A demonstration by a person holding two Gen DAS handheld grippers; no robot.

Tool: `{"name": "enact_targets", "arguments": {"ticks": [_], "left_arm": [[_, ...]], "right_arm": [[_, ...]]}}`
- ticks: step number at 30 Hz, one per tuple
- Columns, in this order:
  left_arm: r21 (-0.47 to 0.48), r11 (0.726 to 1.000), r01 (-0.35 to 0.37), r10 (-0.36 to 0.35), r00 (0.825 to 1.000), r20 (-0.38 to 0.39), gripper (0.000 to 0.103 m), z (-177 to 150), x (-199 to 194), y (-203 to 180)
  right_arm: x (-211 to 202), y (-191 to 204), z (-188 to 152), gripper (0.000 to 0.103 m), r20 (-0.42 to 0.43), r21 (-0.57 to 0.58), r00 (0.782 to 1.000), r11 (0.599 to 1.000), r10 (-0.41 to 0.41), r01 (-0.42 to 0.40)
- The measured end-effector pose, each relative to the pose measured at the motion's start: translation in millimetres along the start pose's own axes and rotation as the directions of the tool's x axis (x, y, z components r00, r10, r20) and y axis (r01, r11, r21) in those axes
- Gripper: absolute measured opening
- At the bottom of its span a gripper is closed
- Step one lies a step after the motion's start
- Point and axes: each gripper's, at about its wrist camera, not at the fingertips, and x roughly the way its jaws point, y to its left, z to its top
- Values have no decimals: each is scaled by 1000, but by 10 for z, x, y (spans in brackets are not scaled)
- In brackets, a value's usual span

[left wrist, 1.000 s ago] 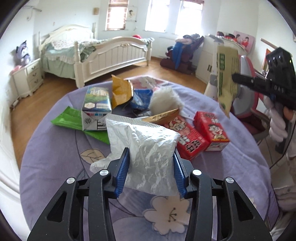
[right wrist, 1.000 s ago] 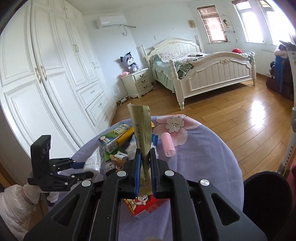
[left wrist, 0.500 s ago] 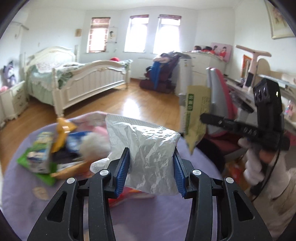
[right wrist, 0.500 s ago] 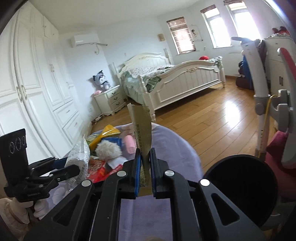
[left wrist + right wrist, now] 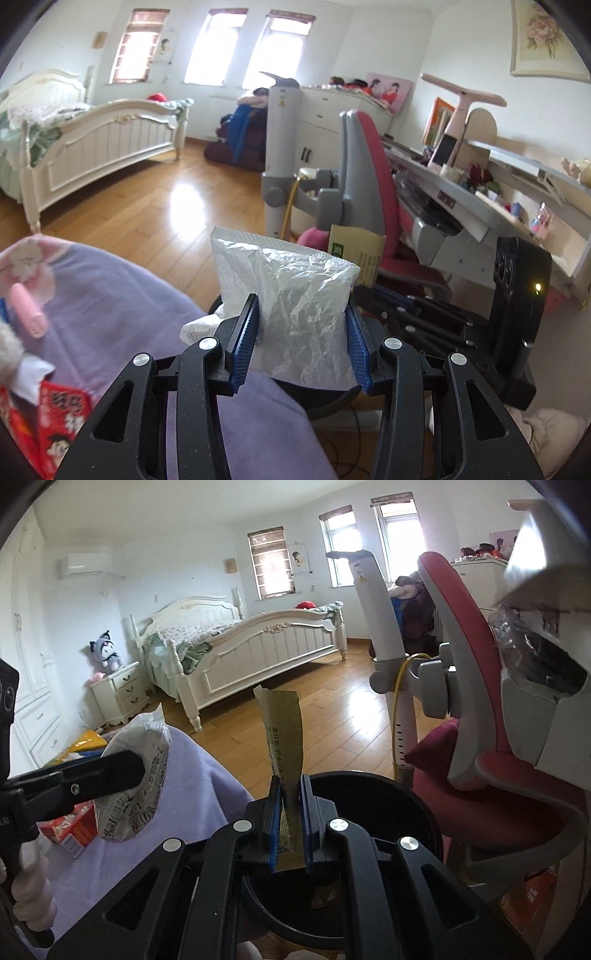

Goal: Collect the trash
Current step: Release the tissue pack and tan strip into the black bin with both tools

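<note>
Both grippers are swinging away from the table (image 5: 110, 295) and toward the black bin (image 5: 406, 794) beside it. A second ago the left wrist view was looking across the whole pile of litter on the purple cloth; now that pile is sliding off to the left edge, with only a red box (image 5: 55, 413) and a pink roll (image 5: 27, 314) left in sight, and the chair (image 5: 369, 177) and desk are filling the view instead.

The left gripper (image 5: 301, 345) is pinching a crinkled white bag (image 5: 295, 295) between its blue pads, jaws spread wide around it. The right gripper (image 5: 290, 819) is pressing almost together on a thin tan wrapper (image 5: 284, 731), which is standing upright out of the jaws.

In the right wrist view the bin's open mouth is now sitting directly under and ahead of the wrapper (a brown scrap seems to be lying inside already). The white bag is hanging near the table's edge, beside the bin rather than clearly over it.

My reading: the carry is nearly finishing for the wrapper, so letting go there looks reasonable next, while the bag probably needs bringing further over the rim. Plenty of litter is waiting on the table, so the task is far from done.
</note>
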Motion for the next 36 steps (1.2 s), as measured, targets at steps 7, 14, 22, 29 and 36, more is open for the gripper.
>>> {"name": "enact_targets", "arguments": {"ticks": [7, 14, 22, 29, 36], "left_arm": [[29, 1000, 9, -7, 998, -69, 45, 74, 458, -88], [49, 999, 16, -11, 995, -95, 45, 113, 648, -105], [75, 997, 7, 0, 995, -97, 53, 170, 777, -177], [126, 992, -30, 33, 999, -23, 86, 259, 551, -321], [147, 983, -113, 107, 993, 44, 94, 289, 162, -332]], "right_arm": [[111, -280, -222, 11, -44, 28, 998, 999, -32, 34], [166, -457, -317, 11, -69, 74, 997, 996, -33, 38], [191, -629, -375, 16, -111, 125, 992, 990, -55, 69], [51, -728, -392, 68, -98, 194, 995, 980, -33, 51], [41, -607, -320, 68, -92, 179, 996, 984, 1, 16]]}}
